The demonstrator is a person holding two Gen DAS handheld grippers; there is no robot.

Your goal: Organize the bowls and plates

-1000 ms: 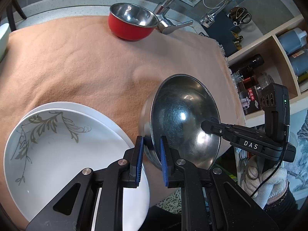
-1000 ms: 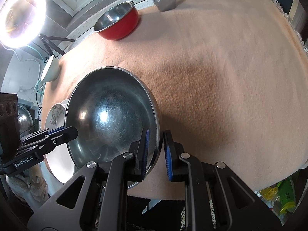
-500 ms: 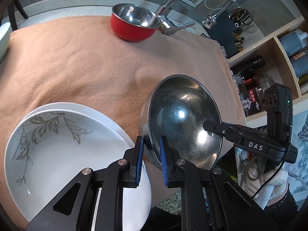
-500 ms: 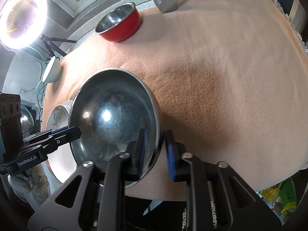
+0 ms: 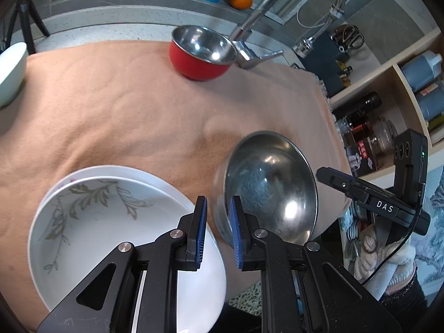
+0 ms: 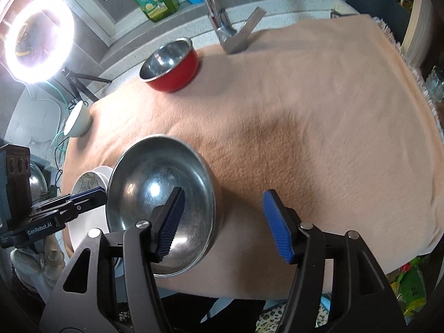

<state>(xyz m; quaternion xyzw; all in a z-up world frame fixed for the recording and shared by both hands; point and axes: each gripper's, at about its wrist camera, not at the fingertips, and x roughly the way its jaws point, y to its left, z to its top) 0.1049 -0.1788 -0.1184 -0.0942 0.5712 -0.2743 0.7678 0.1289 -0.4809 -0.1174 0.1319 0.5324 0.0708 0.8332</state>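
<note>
Peach cloth (image 6: 305, 127) covers the table; on it sit a red bowl (image 5: 199, 58), steel bowl (image 5: 266, 188), stacked plates (image 5: 111, 222), and a white bowl (image 5: 9, 72) at the edge.

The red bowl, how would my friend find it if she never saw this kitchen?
Look at the peach cloth over the counter, then go to its far edge by the tap. The red bowl sits there on the cloth, just left of the tap's base. It is the only bowl red outside and shiny steel inside; the big bowl is all steel, the small one white.
</note>
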